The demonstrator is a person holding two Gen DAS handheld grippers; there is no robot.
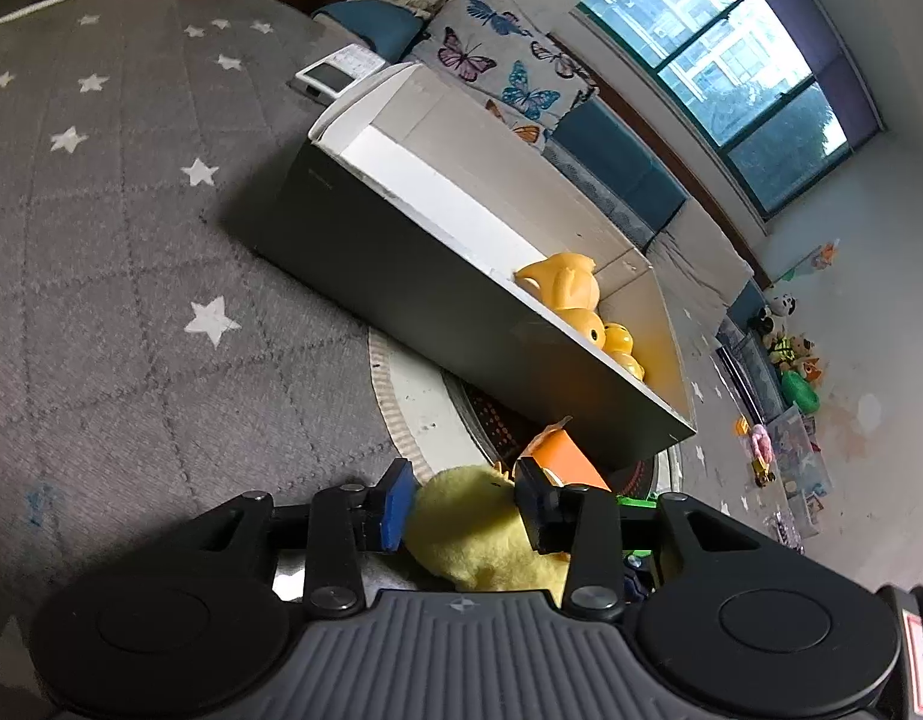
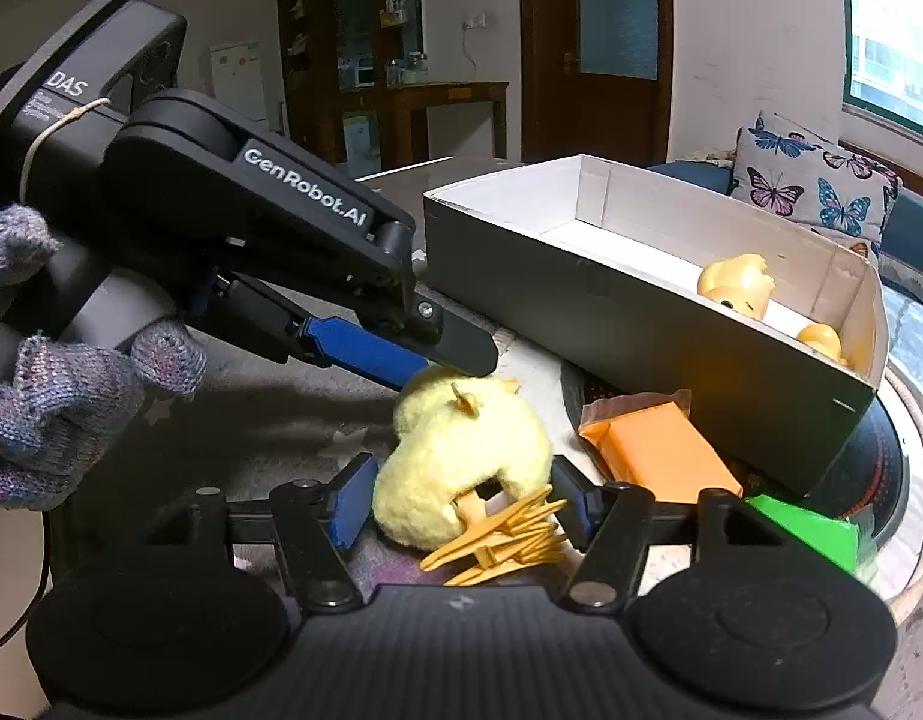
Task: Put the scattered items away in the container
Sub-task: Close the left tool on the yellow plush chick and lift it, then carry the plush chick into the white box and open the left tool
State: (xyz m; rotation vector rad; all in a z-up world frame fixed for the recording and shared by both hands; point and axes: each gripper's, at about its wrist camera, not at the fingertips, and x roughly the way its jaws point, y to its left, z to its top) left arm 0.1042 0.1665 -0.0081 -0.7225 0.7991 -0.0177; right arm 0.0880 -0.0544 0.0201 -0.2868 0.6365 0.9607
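Note:
A yellow plush duck with orange feet lies on the grey star rug in front of a long grey box with a white inside. My left gripper has its fingers on both sides of the duck's head; in the right wrist view its tips touch the top of the duck. My right gripper is open around the duck's body, pads apart from it. Yellow rubber ducks lie inside the box. An orange packet and a green item lie beside the box.
A round mat lies under the box end. A butterfly cushion and teal cushions sit behind the box. A small white device lies on the rug. Several toys litter the floor at right. A gloved hand holds the left gripper.

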